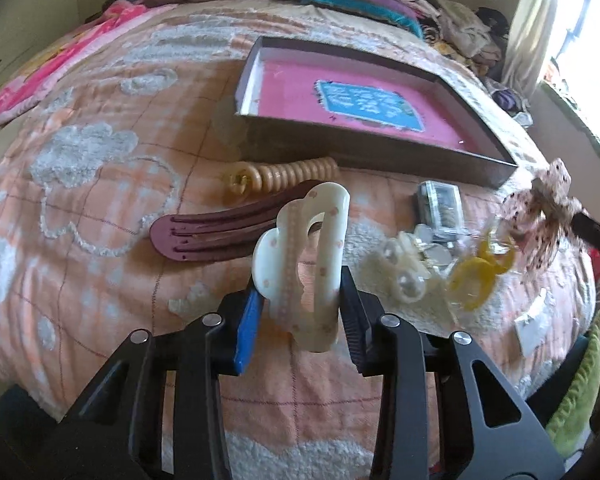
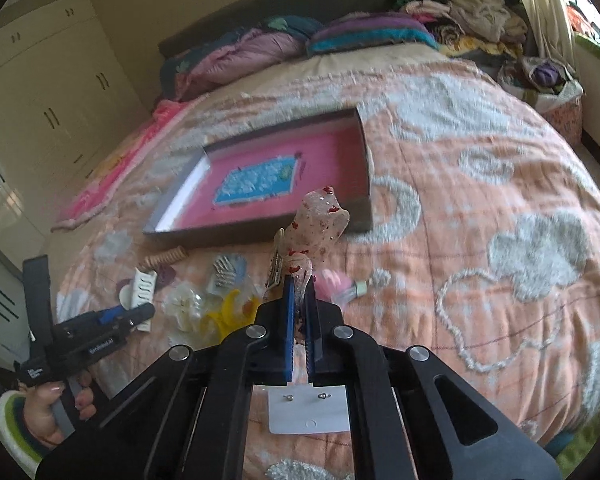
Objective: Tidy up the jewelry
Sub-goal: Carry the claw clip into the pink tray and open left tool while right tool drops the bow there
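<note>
On the bed [image 1: 100,184], the left gripper [image 1: 300,300] is clamped on a cream claw clip [image 1: 304,264] — held upright above the quilt. The right gripper [image 2: 300,320] is clenched on a clear bow clip [image 2: 320,224] with red specks. Near the grippers, loose clips lie in a cluster — a yellow clip [image 1: 476,276], a maroon comb [image 1: 212,232]. Beyond them sits the pink-lined box [image 1: 256,76].

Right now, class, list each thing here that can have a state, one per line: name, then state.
left tool: shut on the white claw clip
right tool: shut on the sheer bow clip
pink-lined box: open, nothing inside
earring card: lying flat, two studs attached
</note>
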`<state>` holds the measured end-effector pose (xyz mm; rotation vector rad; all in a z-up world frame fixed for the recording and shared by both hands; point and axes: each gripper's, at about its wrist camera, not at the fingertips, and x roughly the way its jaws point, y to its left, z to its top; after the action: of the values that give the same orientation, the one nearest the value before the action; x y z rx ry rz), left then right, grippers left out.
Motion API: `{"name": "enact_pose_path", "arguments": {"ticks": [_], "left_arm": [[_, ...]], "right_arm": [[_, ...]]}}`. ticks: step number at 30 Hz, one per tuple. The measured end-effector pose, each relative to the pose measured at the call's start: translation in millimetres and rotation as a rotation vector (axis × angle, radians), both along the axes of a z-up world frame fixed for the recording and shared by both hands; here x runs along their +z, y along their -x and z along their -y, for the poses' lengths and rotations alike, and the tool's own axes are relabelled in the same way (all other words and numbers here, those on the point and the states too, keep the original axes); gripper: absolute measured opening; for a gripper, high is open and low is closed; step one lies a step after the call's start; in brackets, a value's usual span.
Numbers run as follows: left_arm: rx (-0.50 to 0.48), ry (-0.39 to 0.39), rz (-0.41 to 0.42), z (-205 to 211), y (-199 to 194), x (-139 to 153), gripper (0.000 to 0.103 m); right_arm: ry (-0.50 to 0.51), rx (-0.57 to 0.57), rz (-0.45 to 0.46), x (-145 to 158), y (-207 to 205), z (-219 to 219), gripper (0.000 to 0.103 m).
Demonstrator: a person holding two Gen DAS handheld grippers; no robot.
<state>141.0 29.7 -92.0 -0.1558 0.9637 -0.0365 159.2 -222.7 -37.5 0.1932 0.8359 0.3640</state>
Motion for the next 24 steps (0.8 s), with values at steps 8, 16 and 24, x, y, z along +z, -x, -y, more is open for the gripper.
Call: {"name": "enact_pose_path", "arguments": {"ticks": [8,16,24], "left_arm": [[-0.038,0.024,0.094,-5.0,-2.7,47.0,0.028],[-0.041,0.014,0.179,-11.4,-34.7,90.4,0.028],[-0.053,0.011,0.195,-5.9,-70.8,102.7,0.028]], "right_arm": [[-0.027,0.009,0.078,38.2,0.6,13.2,0.004],[-0.048,0.006,0.151,75.5,-12.8,18.2,0.004],[-0.056,0.009,0.201,104.4,-33.9,8.2,0.004]]}}
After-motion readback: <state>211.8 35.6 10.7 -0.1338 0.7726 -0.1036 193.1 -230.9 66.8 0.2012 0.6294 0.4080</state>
